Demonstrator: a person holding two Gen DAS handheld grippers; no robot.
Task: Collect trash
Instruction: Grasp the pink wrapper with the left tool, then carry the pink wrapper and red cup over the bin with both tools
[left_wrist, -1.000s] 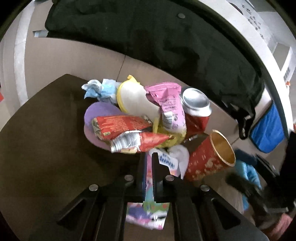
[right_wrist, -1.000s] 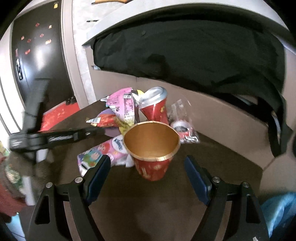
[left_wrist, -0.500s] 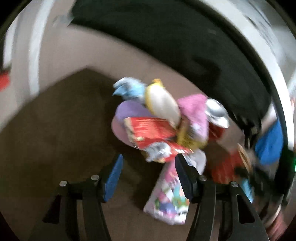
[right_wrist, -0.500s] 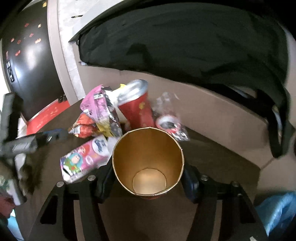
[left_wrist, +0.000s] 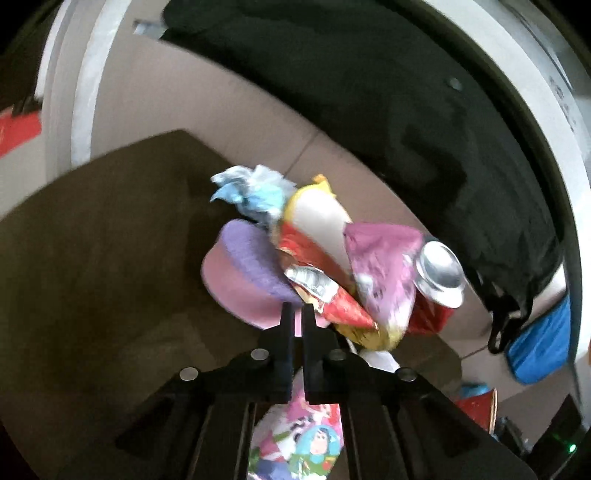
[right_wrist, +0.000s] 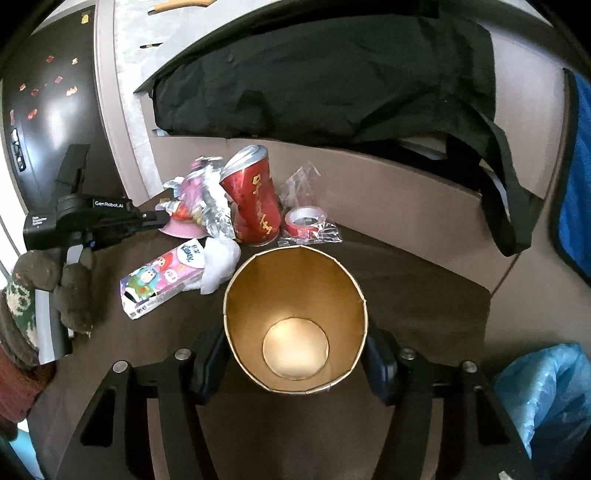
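Note:
My right gripper (right_wrist: 295, 354) is shut on a paper cup (right_wrist: 295, 288), red outside and gold inside, its mouth tilted toward the camera over the dark table (right_wrist: 406, 295). My left gripper (left_wrist: 298, 314) is shut on the near rim of a pink and purple dish (left_wrist: 243, 284). The right wrist view shows its tip (right_wrist: 164, 218) at that dish (right_wrist: 184, 230). Heaped on the dish are a red cone wrapper (left_wrist: 340, 306), a pink wrapper (left_wrist: 384, 266) and blue tissue (left_wrist: 251, 192). A dented red can (right_wrist: 255, 206) stands beside the heap. A cartoon drink pack (right_wrist: 162, 282) lies flat near white tissue (right_wrist: 219, 264).
A tape roll in clear wrap (right_wrist: 306, 221) lies right of the can. A black bag (right_wrist: 332, 74) sprawls over the counter behind the table. A blue plastic bag (right_wrist: 543, 398) hangs at the lower right. A gloved hand (right_wrist: 70, 288) holds the left gripper's handle.
My left gripper let go of the cartoon pack, opened, moved up to the dish and shut on its rim. My right gripper closed around the cup, which now tilts toward the camera.

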